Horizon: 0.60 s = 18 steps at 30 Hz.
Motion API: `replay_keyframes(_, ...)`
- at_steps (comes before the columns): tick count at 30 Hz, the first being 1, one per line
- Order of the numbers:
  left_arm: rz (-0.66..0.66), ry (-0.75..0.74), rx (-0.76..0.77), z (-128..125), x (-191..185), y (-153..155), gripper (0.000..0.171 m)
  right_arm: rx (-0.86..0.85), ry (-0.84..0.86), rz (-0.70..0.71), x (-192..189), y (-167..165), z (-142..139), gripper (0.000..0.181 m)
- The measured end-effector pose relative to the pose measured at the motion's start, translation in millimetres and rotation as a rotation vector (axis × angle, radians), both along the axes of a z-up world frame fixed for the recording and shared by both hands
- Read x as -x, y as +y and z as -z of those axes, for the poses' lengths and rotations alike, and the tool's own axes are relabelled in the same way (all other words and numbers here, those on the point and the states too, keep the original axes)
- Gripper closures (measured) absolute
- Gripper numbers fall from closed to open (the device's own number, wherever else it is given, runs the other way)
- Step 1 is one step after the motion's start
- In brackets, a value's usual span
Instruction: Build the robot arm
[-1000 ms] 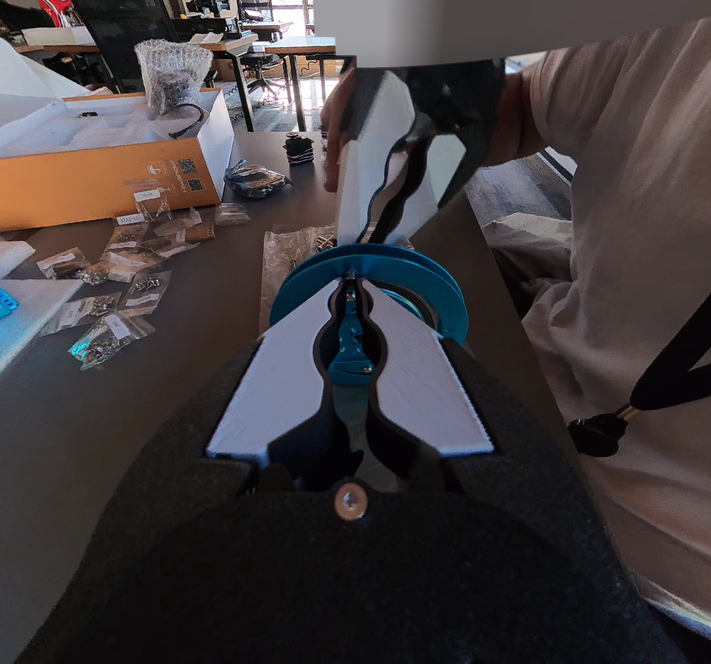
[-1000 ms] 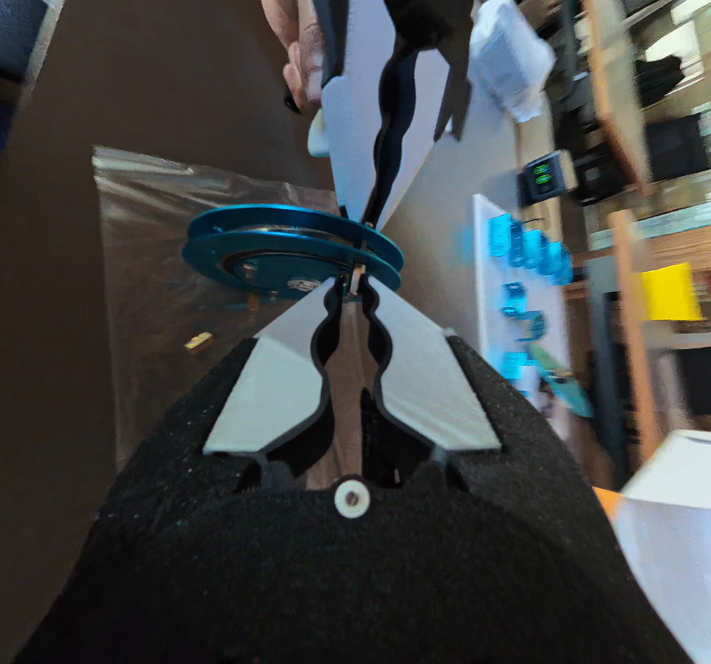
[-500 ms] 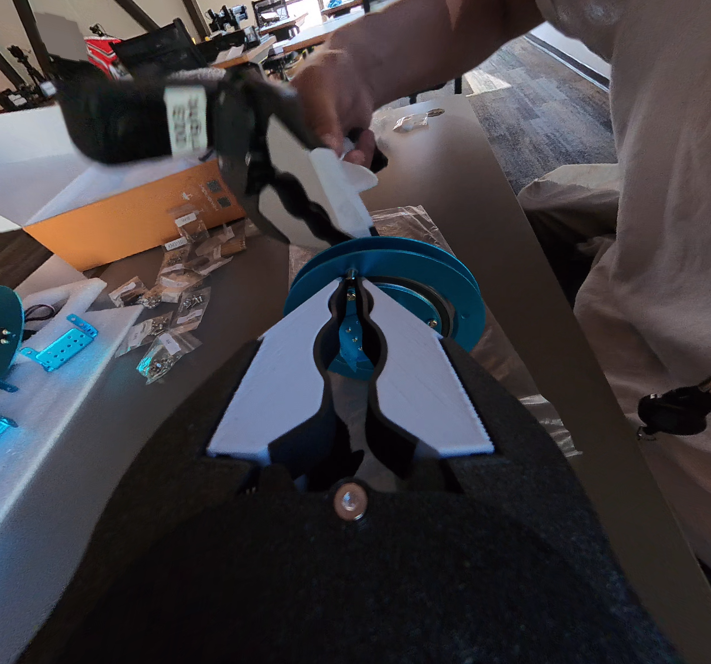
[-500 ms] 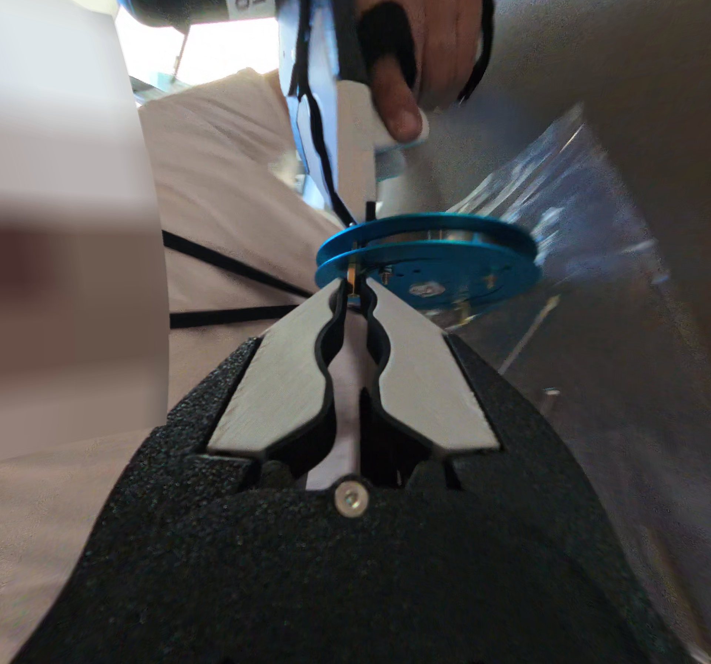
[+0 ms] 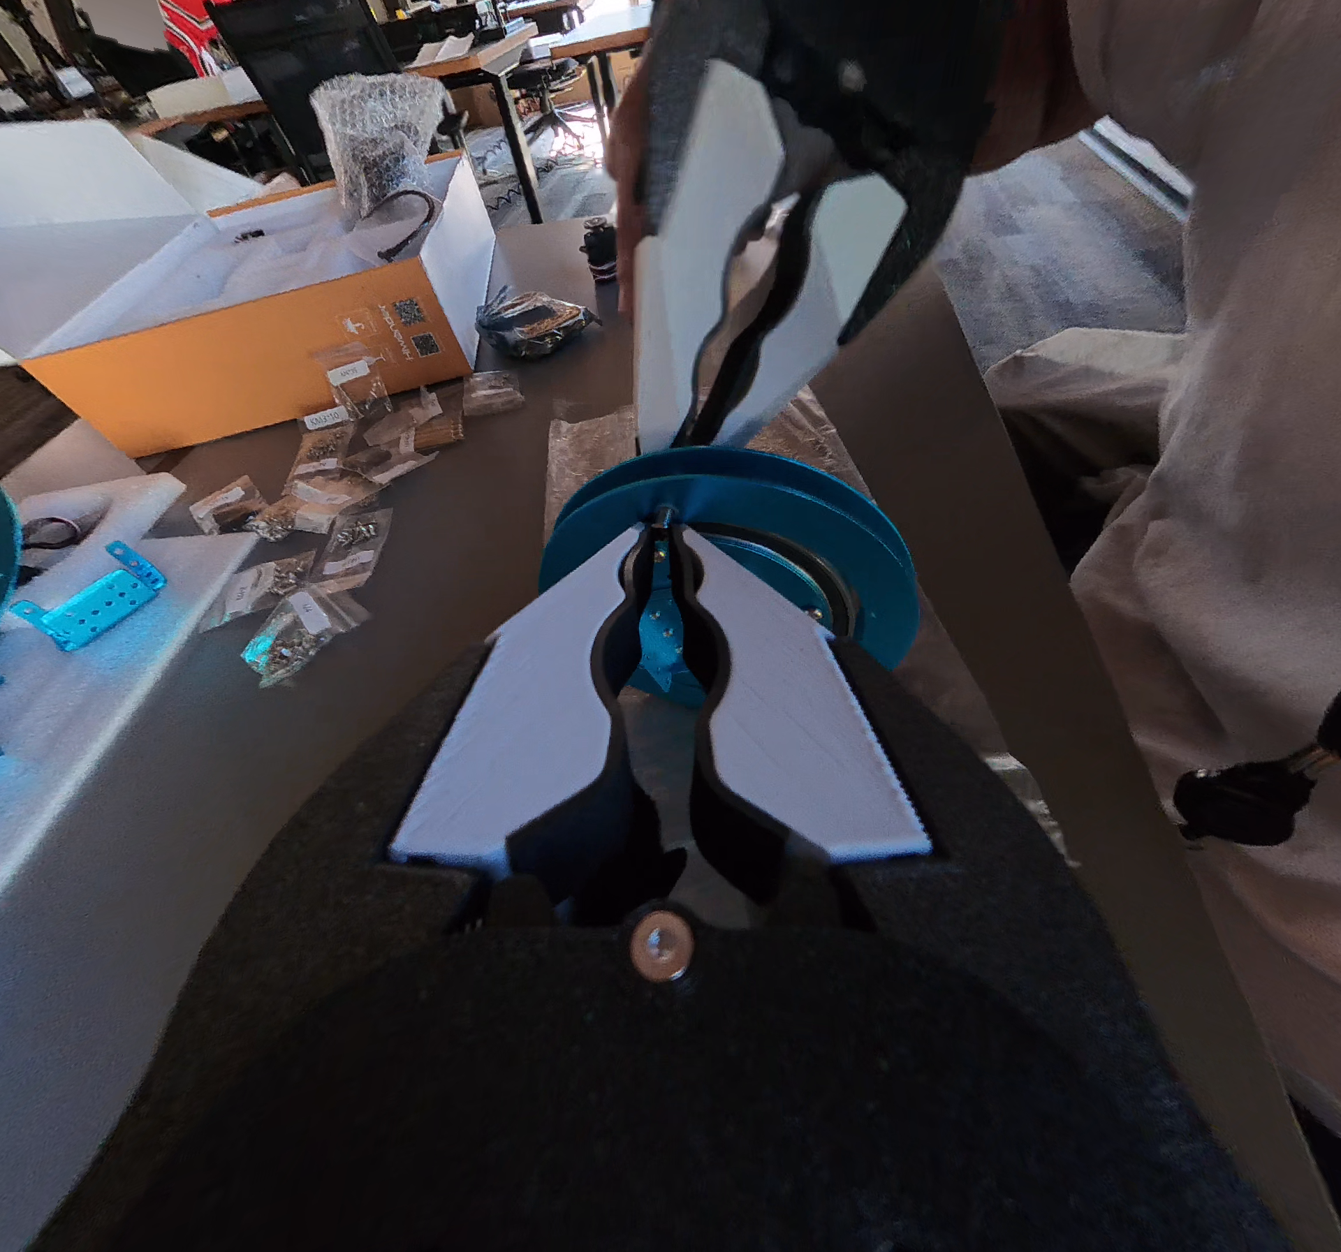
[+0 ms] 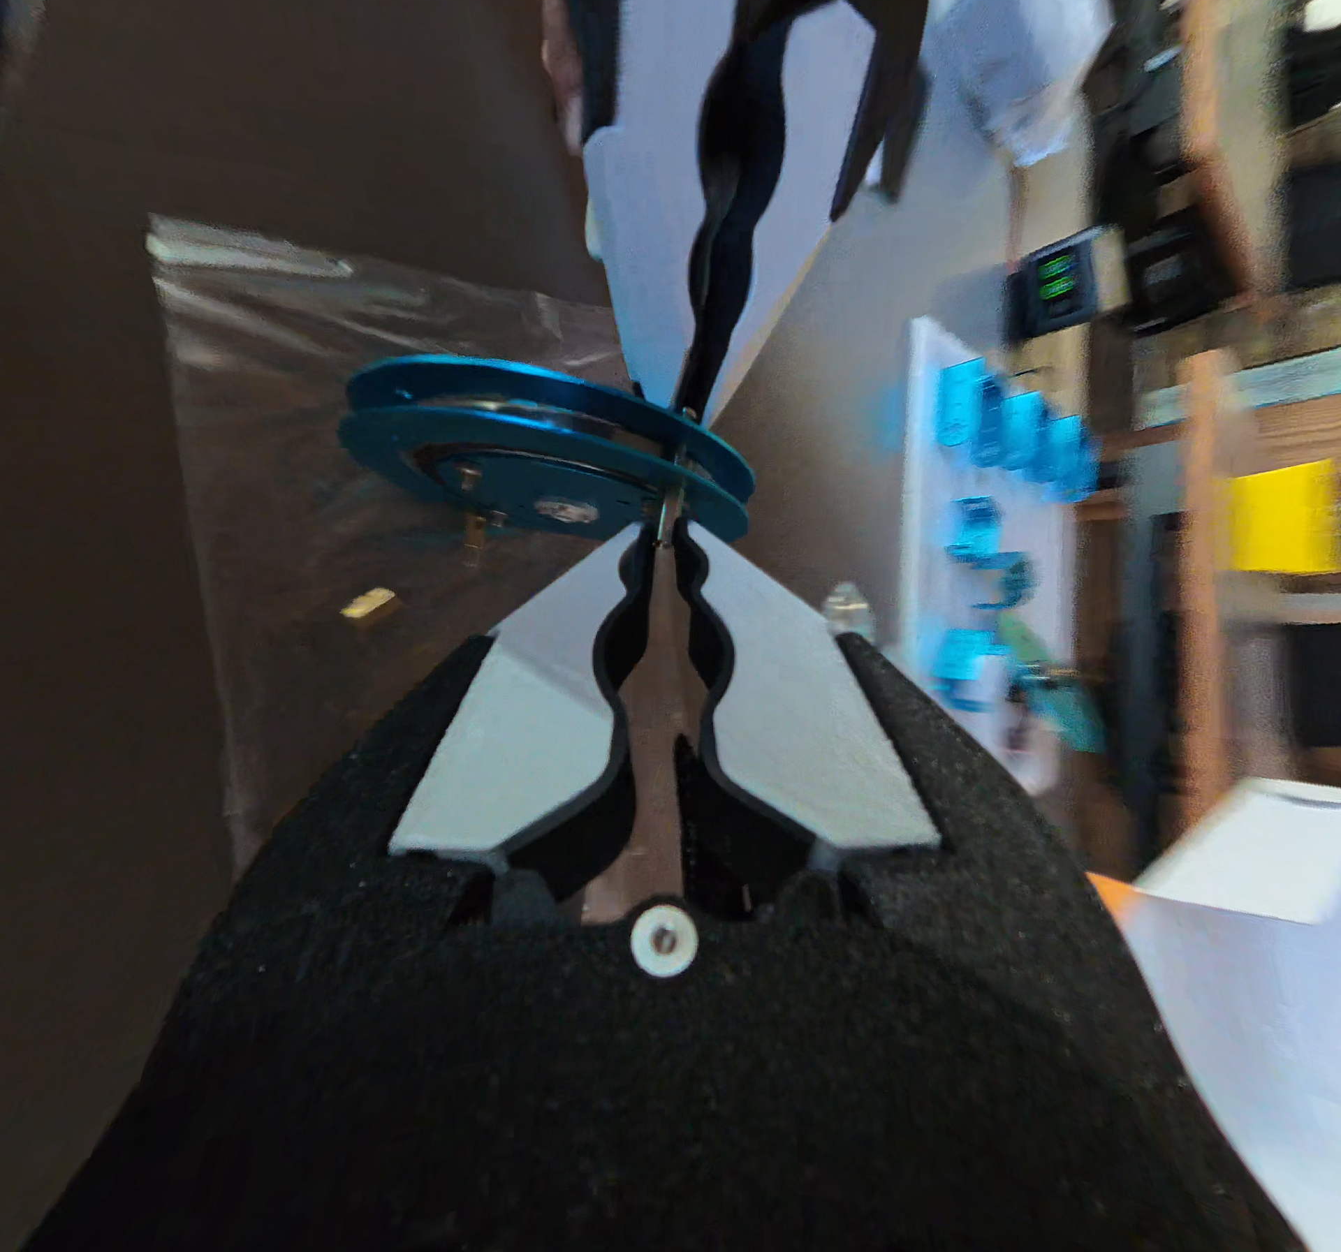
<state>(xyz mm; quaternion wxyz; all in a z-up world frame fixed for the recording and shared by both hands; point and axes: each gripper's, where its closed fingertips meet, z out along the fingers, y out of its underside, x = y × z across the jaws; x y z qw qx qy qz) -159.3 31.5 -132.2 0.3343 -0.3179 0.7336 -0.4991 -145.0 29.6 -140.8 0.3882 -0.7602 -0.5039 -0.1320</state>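
Clamping disc (image 5: 798,513) rim, jaws closed on it, with left gripper (image 5: 664,528) and right gripper (image 6: 664,535); judging it stiff, light, slippery metal.

In the left wrist view, at ten o'clock from the blue double disc (image 5: 762,492), the orange box (image 5: 239,361) on the surface (image 5: 450,564) carries a printed logo, a line of dark lettering and two square code patches (image 5: 408,310) on its side. Between box and disc lie small clear bags (image 5: 325,452), each with a white label (image 5: 325,419) bearing short printed codes. In the right wrist view, at two o'clock, a dark device (image 6: 1056,285) shows green lit characters, too blurred to read.
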Motion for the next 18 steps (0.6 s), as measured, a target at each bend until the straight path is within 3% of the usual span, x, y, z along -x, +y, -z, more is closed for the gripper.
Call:
replay_keyframes(9,-0.004,-0.087,-0.144,0.1,2.1,-7.3,0.169,1.213,1.202,0.206,18.7,-24.3,-5.6,0.178)
replay_keyframes(11,0.004,-0.074,-0.125,-0.7,2.4,-8.2,0.169,1.312,1.315,0.183,19.6,-25.7,-6.7,0.177)
replay_keyframes(13,0.000,-0.054,-0.093,-0.6,1.7,-7.2,0.169,1.115,1.171,0.119,18.7,-24.6,-3.5,0.176)
replay_keyframes(18,-0.026,0.016,0.012,0.2,-2.8,0.6,0.169,0.212,0.447,0.013,2.5,-5.7,-13.2,0.161)
